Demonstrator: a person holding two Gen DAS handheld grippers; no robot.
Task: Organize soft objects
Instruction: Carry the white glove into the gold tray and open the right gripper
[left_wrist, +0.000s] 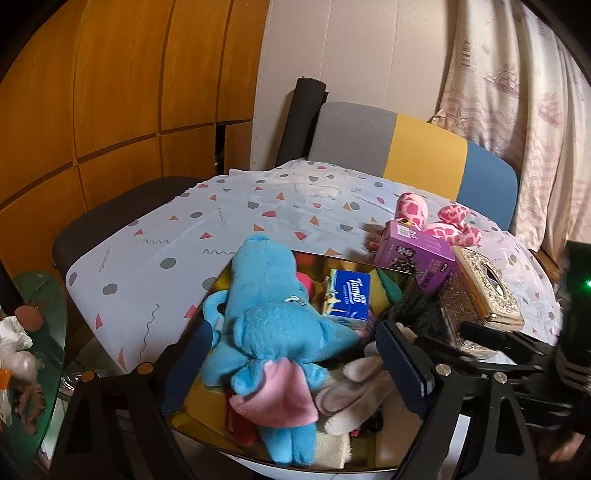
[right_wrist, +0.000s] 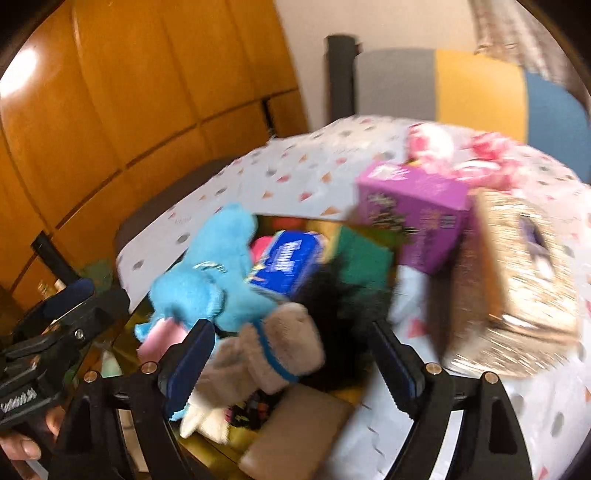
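Observation:
A shiny gold tray (left_wrist: 332, 258) on the patterned tablecloth holds a heap of soft things. A blue plush toy (left_wrist: 266, 325) with a pink patch lies across it, between the fingers of my left gripper (left_wrist: 295, 369), which stands open. A beige plush (left_wrist: 354, 391) lies beside the right finger. In the blurred right wrist view, my right gripper (right_wrist: 291, 363) is open around a grey plush (right_wrist: 266, 354) with a blue collar, its pads clear of it. A blue tissue pack (right_wrist: 291, 262) and a black furry thing (right_wrist: 343, 306) lie behind it.
A purple box (left_wrist: 417, 258) and an ornate gold tissue box (left_wrist: 480, 295) stand just right of the tray, with a pink spotted plush (left_wrist: 443, 225) behind them. A grey, yellow and blue chair (left_wrist: 424, 147) stands at the table's far edge. A hand (right_wrist: 26, 446) shows at lower left.

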